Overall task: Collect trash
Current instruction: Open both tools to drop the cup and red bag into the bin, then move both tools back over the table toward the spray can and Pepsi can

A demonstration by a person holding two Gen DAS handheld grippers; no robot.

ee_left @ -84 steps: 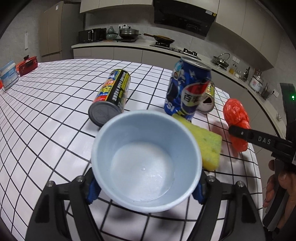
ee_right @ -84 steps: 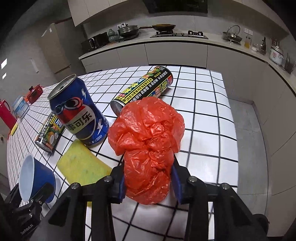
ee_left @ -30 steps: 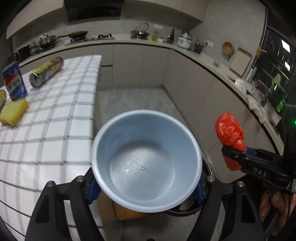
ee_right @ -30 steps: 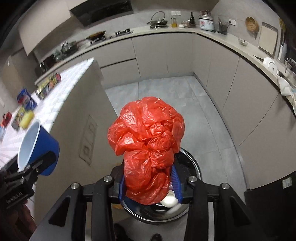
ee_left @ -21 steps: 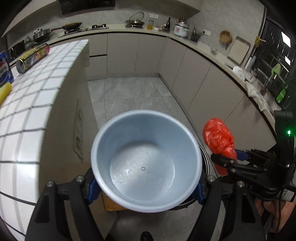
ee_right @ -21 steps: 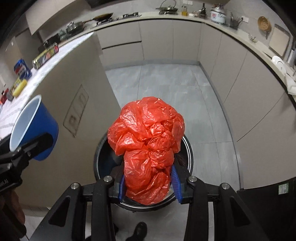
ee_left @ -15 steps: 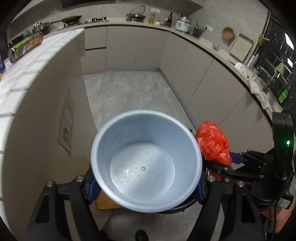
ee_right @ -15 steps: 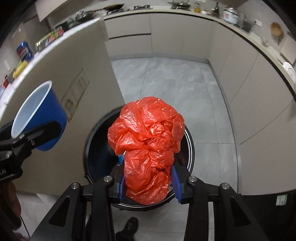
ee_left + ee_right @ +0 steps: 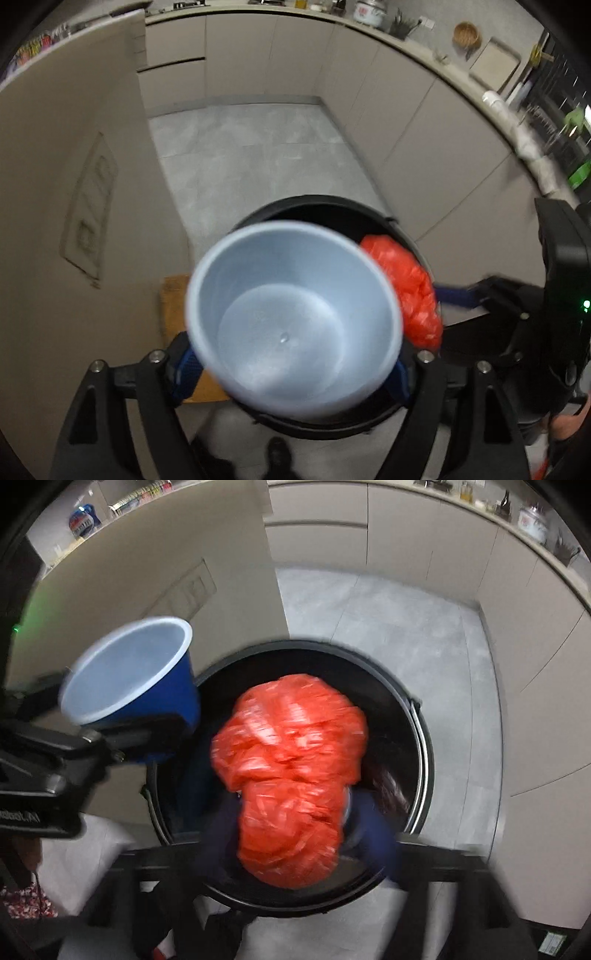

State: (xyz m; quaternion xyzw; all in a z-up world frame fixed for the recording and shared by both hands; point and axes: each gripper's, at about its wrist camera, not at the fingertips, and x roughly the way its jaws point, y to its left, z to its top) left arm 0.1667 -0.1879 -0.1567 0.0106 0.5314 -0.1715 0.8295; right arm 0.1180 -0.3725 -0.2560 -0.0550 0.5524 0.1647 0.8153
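A black round trash bin (image 9: 325,201) stands on the floor under both grippers. My left gripper (image 9: 293,373) points down over it, and its jaws are opening. The blue cup (image 9: 293,321), white inside and blurred, sits loose between the pads. In the right wrist view the cup (image 9: 129,672) hangs at the bin's left rim beside a left finger (image 9: 147,734). My right gripper (image 9: 295,834) is over the bin (image 9: 421,738) with its jaws opening wide. The crumpled red plastic bag (image 9: 291,775) is blurred between the spread fingers and clear of both pads. The bag (image 9: 406,291) also shows inside the bin's mouth.
The beige side wall of the island (image 9: 74,184) stands close on the left of the bin. A brown cardboard piece (image 9: 173,295) lies on the grey floor beside it. Cabinets (image 9: 424,147) line the right. A shoe (image 9: 277,448) is near the bin.
Both grippers have sunk closer to the bin. The right fingers have spread away from the red bag, which now sits lower over the bin's mouth. The left pads have parted slightly from the cup.
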